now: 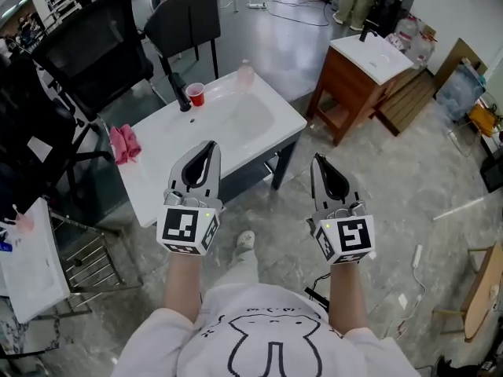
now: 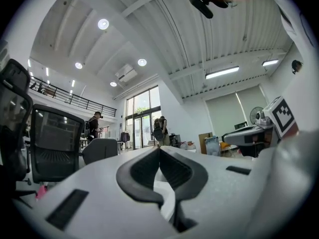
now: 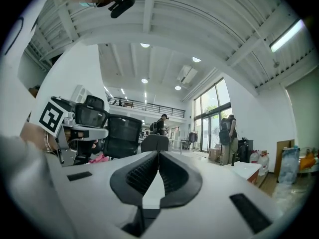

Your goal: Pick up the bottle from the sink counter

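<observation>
- Left gripper: jaws pressed together along their full length, with nothing between the pads. It is held roughly level and points away from the person toward the sink counter.
- Right gripper: jaws likewise pressed together and empty. It is held level beside the left gripper, well apart from it, and shows over bare floor off the counter's near right corner.
- In the head view, the left gripper's tips show over the near part of the sink counter, just short of the basin.
- Bottle: stands on the far rim of the counter, beyond the basin. It lies ahead of the left gripper and slightly to that gripper's right. From the right gripper it lies ahead and to the left.
- Bottle axis: upright, long axis vertical, with the cap on top. The body is pale and translucent. No gripper touches it.
- Nearer unit: judged to be the left gripper, whose line to the bottle runs straight across the basin.
- Ahead and left of the left gripper, a black faucet and a red cup stand on the far rim, apart from the bottle. A pink cloth lies to the left.
- Next-move requirement (judgement): spread the jaws before reaching, then close them on the bottle's body from the side.
</observation>
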